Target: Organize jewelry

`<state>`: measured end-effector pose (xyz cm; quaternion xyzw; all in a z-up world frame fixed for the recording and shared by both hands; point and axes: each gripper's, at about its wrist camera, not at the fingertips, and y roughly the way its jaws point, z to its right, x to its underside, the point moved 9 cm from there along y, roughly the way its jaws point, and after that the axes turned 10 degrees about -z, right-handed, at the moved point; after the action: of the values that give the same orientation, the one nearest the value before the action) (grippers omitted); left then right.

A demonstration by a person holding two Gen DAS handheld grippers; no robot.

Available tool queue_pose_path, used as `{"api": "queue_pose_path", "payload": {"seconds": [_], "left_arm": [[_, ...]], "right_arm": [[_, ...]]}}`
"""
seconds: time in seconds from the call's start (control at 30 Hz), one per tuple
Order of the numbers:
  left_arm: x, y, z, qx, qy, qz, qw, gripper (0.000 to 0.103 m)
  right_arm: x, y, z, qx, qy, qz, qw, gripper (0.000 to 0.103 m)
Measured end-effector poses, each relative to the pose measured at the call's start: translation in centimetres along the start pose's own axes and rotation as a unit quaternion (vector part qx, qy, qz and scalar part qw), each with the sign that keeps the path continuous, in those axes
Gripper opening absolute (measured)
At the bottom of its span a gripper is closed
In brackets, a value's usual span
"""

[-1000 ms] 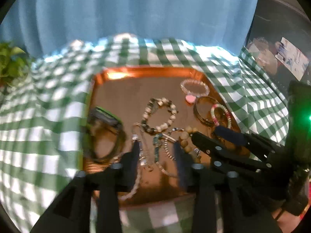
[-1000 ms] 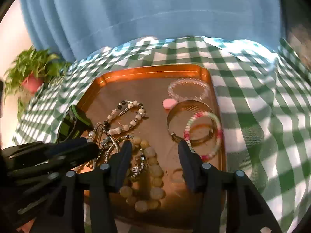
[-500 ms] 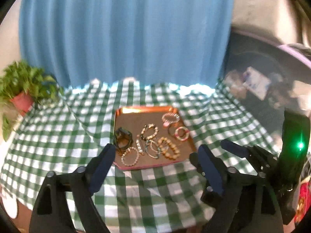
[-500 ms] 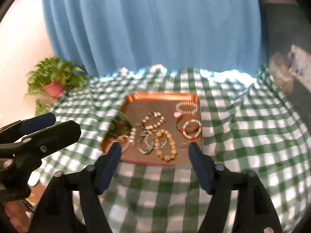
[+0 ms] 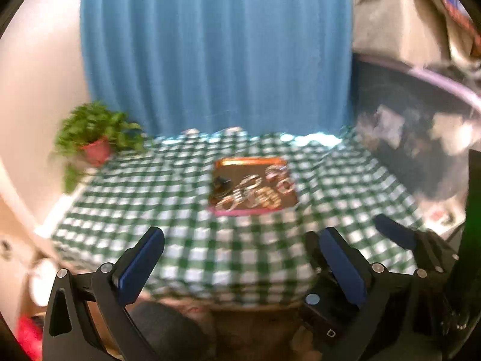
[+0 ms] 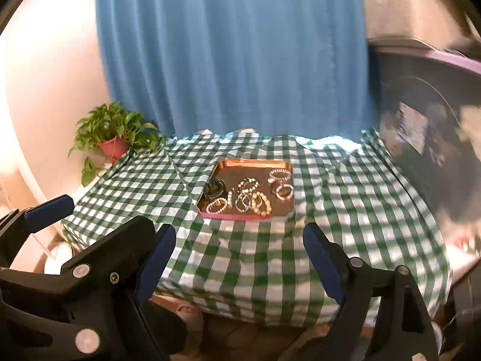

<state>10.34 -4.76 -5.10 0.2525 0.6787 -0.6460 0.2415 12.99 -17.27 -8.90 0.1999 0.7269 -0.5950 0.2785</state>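
A copper tray (image 6: 255, 163) sits mid-table on the green checked cloth (image 6: 240, 255). In it lie several bracelets: a tan bead bracelet (image 6: 261, 204), a pink-and-white bead ring (image 6: 284, 192), a clear bead bracelet (image 6: 279, 175), and a dark watch (image 6: 214, 187) at the left. The tray also shows, blurred, in the left wrist view (image 5: 252, 162). My left gripper (image 5: 240, 258) is open and empty, well back from the table's front edge. My right gripper (image 6: 239, 252) is open and empty, also far back from the tray.
A potted plant (image 6: 114, 138) in a red pot stands at the table's far left corner. A blue curtain (image 6: 234, 60) hangs behind. A dark rounded object (image 6: 427, 138) stands to the right. The left gripper's body (image 6: 75, 285) fills the lower left of the right wrist view.
Both grippers have pulled far back and up from the tray, from right over the jewelry to beyond the table's front edge. Both have opened wider. Nothing was picked up.
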Motion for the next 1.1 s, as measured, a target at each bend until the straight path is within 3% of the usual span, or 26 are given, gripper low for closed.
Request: {"api": "queue_pose_path", "payload": {"seconds": [0.1, 0.27, 1.1], "left_arm": [[1.1, -0.9, -0.2, -0.005, 0.002, -0.015, 0.9999, 0.103], [2.1, -1.2, -0.6, 0.024, -0.003, -0.020, 0.9995, 0.103], [3.5, 0.2, -1.3, 0.016, 0.002, -0.050, 0.9986, 0.103]], "right_arm": [[1.3, -0.6, -0.1, -0.011, 0.018, -0.010, 1.000, 0.084], [2.4, -1.8, -0.4, 0.015, 0.021, -0.018, 1.000, 0.083], [3.9, -0.7, -1.1, 0.013, 0.014, -0.049, 0.999, 0.080]]}}
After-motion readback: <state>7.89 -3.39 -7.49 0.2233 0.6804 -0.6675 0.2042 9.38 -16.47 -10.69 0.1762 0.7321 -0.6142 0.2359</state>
